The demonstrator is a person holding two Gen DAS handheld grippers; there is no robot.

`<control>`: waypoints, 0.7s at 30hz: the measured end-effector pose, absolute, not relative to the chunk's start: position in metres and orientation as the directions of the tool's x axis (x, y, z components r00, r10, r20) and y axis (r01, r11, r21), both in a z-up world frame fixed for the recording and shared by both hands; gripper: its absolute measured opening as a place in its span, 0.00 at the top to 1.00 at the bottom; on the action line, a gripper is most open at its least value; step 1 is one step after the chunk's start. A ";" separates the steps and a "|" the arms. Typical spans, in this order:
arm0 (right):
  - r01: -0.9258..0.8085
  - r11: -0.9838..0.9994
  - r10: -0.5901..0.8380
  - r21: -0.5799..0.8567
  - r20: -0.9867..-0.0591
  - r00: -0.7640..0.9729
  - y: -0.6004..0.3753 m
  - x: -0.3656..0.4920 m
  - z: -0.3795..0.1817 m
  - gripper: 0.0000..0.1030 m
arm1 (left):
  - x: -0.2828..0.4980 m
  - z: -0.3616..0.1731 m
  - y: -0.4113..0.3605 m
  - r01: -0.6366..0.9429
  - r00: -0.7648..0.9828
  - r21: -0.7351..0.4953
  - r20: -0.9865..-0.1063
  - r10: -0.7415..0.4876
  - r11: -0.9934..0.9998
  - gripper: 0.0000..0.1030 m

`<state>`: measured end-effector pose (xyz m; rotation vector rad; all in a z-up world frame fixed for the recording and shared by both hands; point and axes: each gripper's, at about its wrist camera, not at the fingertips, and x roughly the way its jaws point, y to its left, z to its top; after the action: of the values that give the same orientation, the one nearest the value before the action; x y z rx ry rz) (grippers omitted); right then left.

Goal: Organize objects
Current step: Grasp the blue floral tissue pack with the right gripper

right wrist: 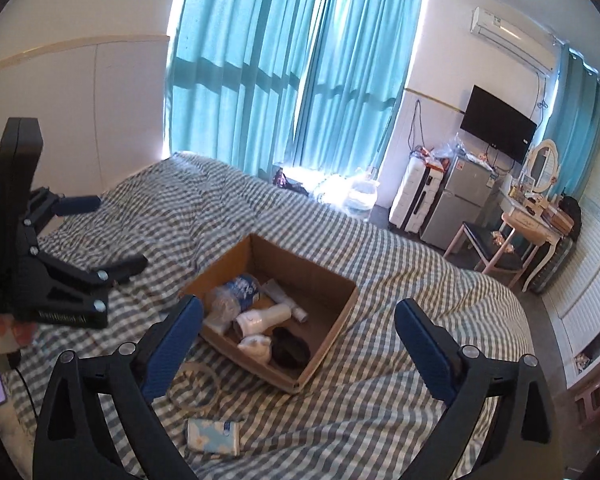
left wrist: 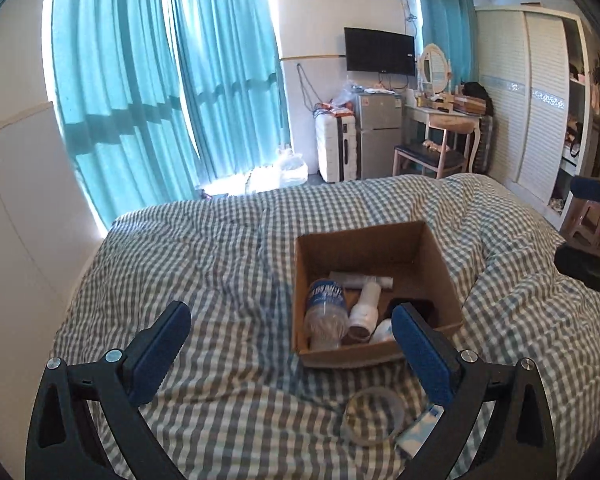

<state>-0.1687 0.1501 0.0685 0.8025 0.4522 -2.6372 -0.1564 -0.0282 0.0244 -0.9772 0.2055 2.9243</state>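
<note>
Both grippers hang above the checked bedspread (left wrist: 204, 248) with nothing in them. The left gripper (left wrist: 291, 322) has its jaws spread wide and empty, and the right gripper (right wrist: 299, 317) is the same, pads well apart.

The cardboard box (right wrist: 332, 316) sits mid-frame in both views, already holding a water bottle (right wrist: 236, 296), a white bottle (right wrist: 266, 316) and something dark in its near corner.

What is left lies outside the box — a clear plastic ring (left wrist: 374, 416) and a small blue-and-white tissue pack (right wrist: 212, 432), both low in the frame, on the near side of the box.

In the right wrist view the pack's long axis runs left to right across the bottom, just below the ring. In the left wrist view it is tucked under the right-hand finger at lower right.

My read: the right gripper looks better placed for the pack — a drop downward and toward the lower left.
</note>
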 end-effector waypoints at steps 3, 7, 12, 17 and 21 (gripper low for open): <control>0.418 -0.890 -0.232 -0.183 -0.607 -0.760 0.149 -0.156 0.040 0.06 | -0.141 0.007 -0.037 -0.052 -0.786 0.093 -0.617 -0.017 -0.994 0.00; 0.450 -0.883 -0.254 -0.132 -0.673 -0.695 0.142 -0.153 -0.009 0.06 | -0.134 -0.029 -0.038 -0.030 -0.750 0.071 -0.661 -0.024 -0.997 0.00; 0.449 -0.889 -0.225 -0.091 -0.769 -0.599 0.130 -0.164 -0.078 0.06 | -0.138 -0.085 -0.027 -0.036 -0.681 0.068 -0.732 -0.025 -0.997 0.00; 0.450 -0.893 -0.223 -0.033 -0.834 -0.505 0.125 -0.168 -0.131 0.06 | -0.139 -0.123 -0.025 -0.050 -0.631 0.072 -0.775 -0.025 -0.996 0.00; 0.466 -0.883 -0.190 -0.058 -0.864 -0.467 0.116 -0.170 -0.153 0.06 | -0.141 -0.142 -0.030 -0.049 -0.592 0.044 -0.806 -0.007 -0.998 0.00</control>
<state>-0.1696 0.1159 -0.1533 1.3411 0.4050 -2.3675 -0.1405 -0.0303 -0.1420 -1.4083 0.0960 2.7805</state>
